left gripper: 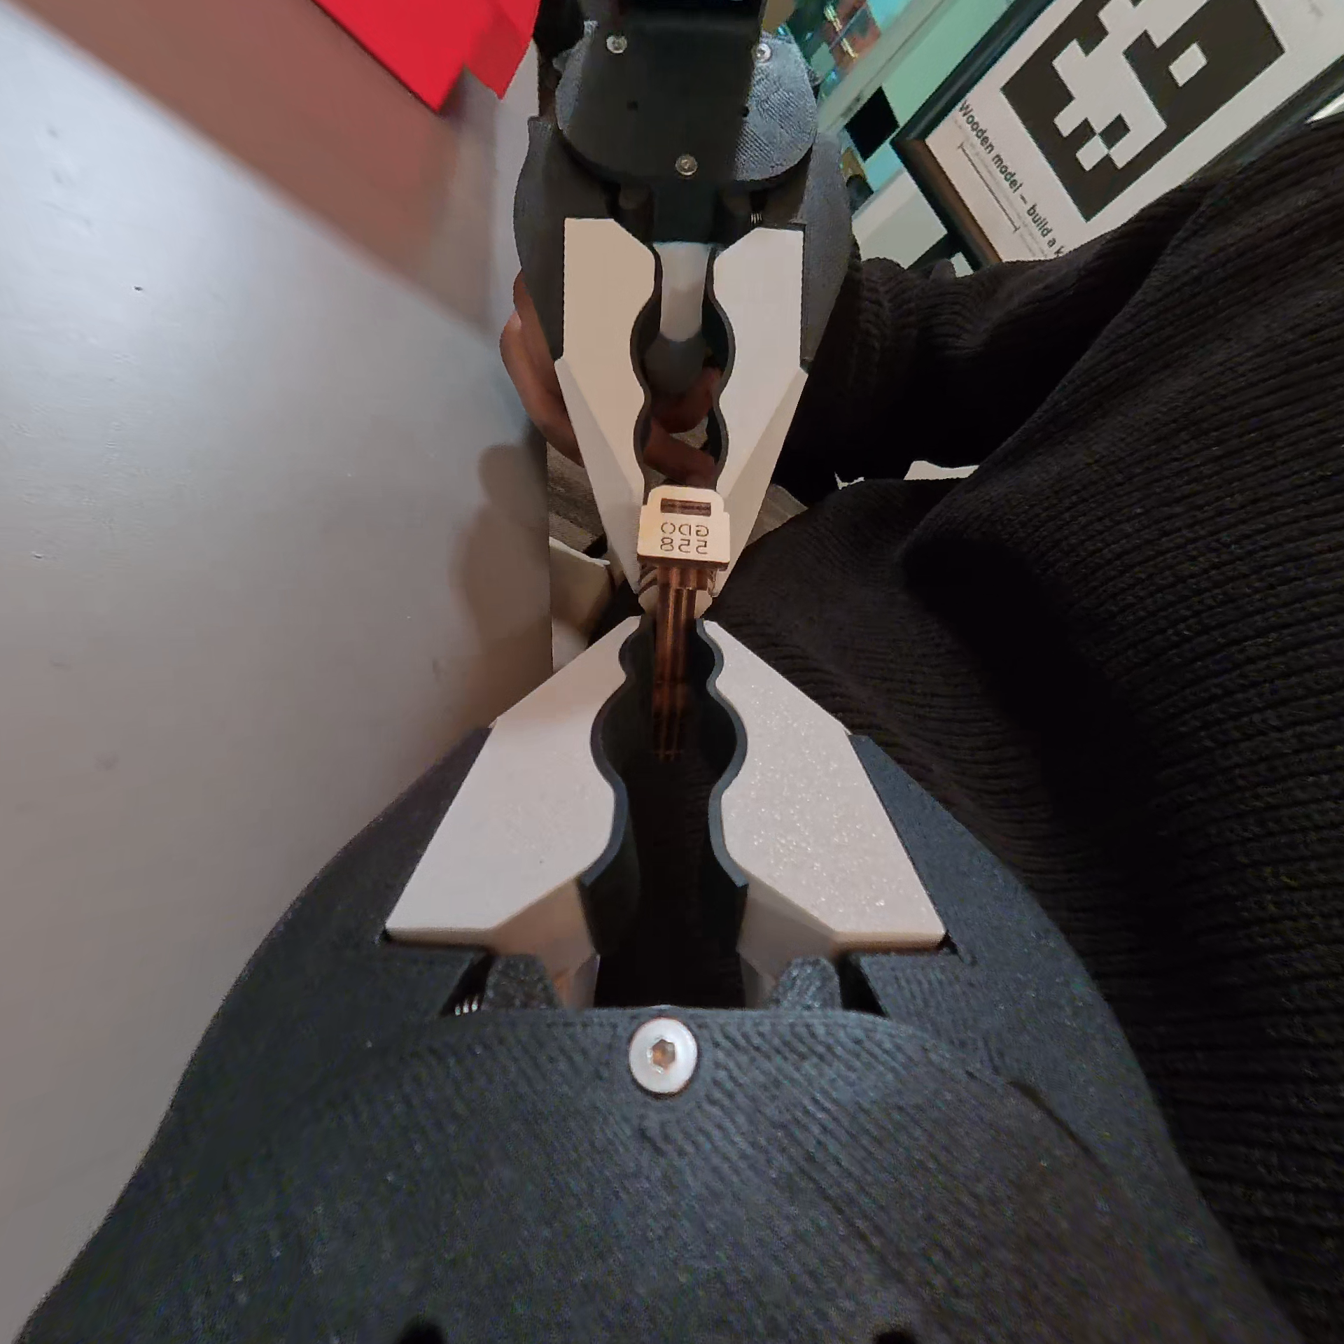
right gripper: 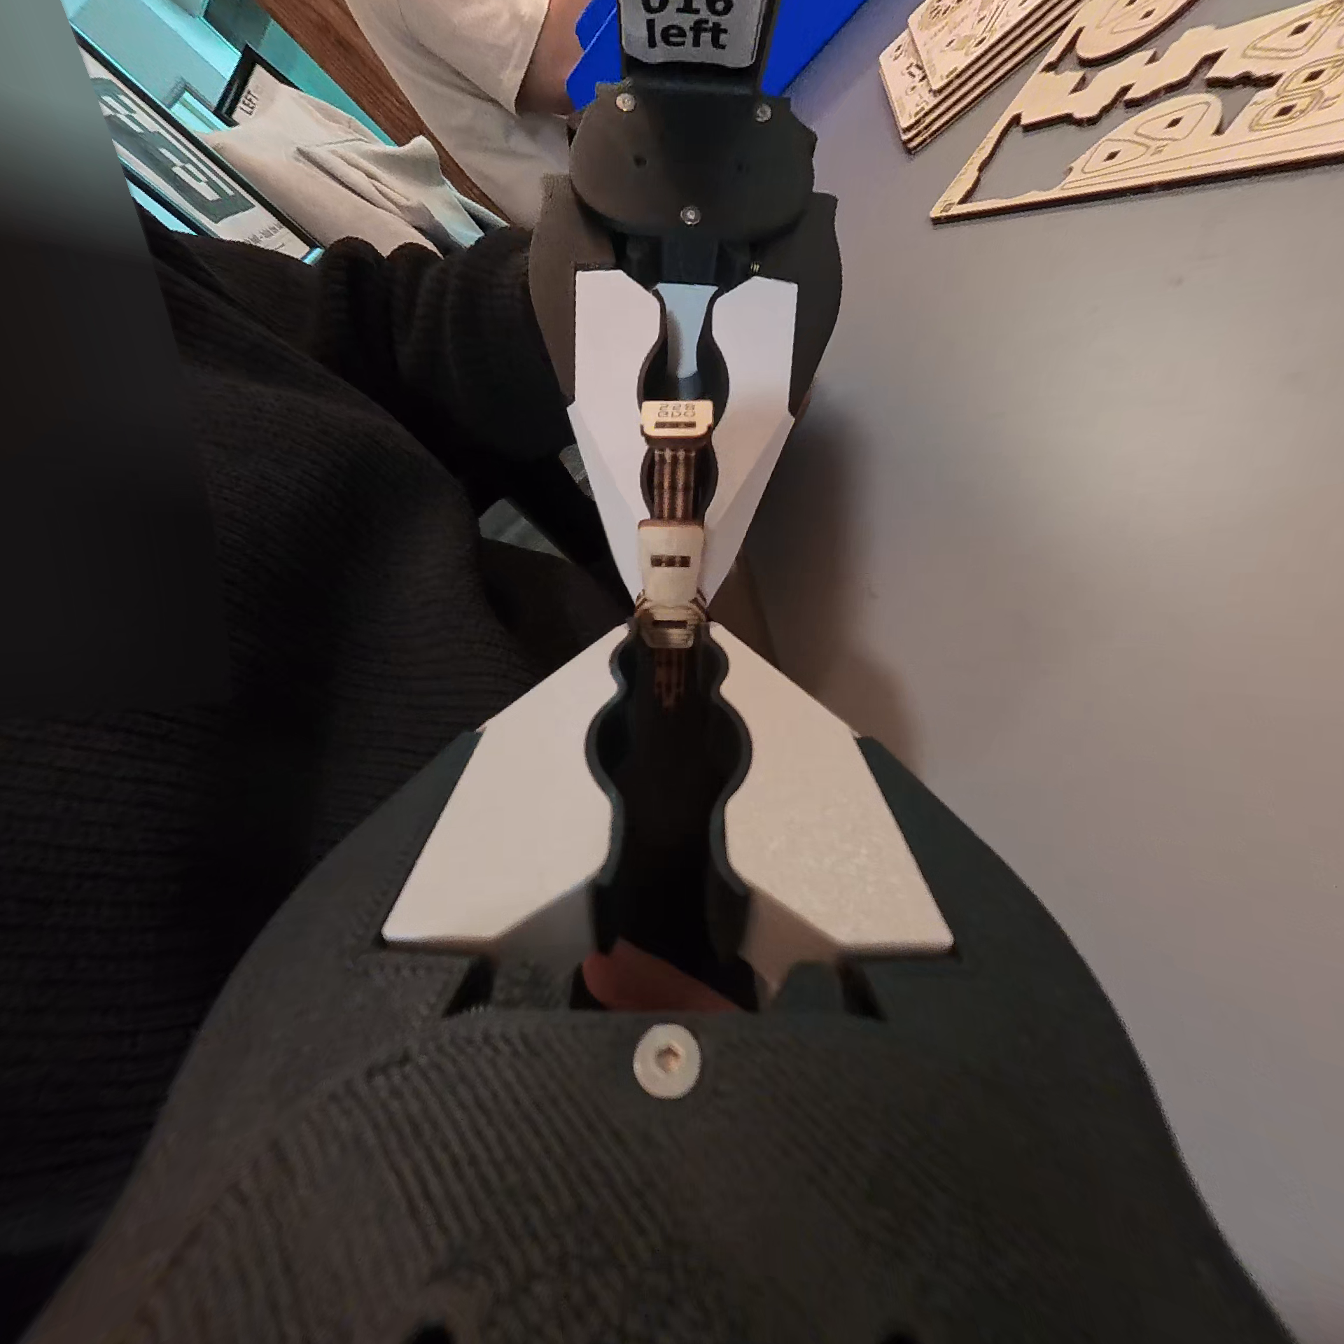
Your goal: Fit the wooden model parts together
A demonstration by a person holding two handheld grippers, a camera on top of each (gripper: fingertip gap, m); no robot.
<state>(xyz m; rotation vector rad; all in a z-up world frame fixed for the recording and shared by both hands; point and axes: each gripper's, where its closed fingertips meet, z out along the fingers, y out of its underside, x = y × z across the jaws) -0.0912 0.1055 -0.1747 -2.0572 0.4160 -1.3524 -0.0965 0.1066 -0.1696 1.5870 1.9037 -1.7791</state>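
My two grippers meet tip to tip above the grey table point(right gripper: 1054, 509). My left gripper point(left gripper: 670, 622) is shut on a wooden part of thin dark-edged strips point(left gripper: 670, 691) that runs back between its fingers. It also shows in the right wrist view point(right gripper: 673, 593), holding strips point(right gripper: 673, 480) with pale end plates. My right gripper point(right gripper: 670, 624) is shut on a small pale wooden piece point(right gripper: 668, 631) with strips behind it. In the left wrist view the right gripper point(left gripper: 680, 589) carries a pale engraved plate point(left gripper: 684, 538) at its tips. The two wooden parts touch end to end.
Laser-cut wooden sheets point(right gripper: 1091, 138) and a stack of them point(right gripper: 938, 80) lie at the table's far right. A black knit sleeve point(left gripper: 1091, 582) fills the side by the grippers. A framed sign with a black-and-white marker point(left gripper: 1134, 94) and a red object point(left gripper: 451, 44) stand behind. Only a small space, under 4 cm, lies between the two pairs of fingers.
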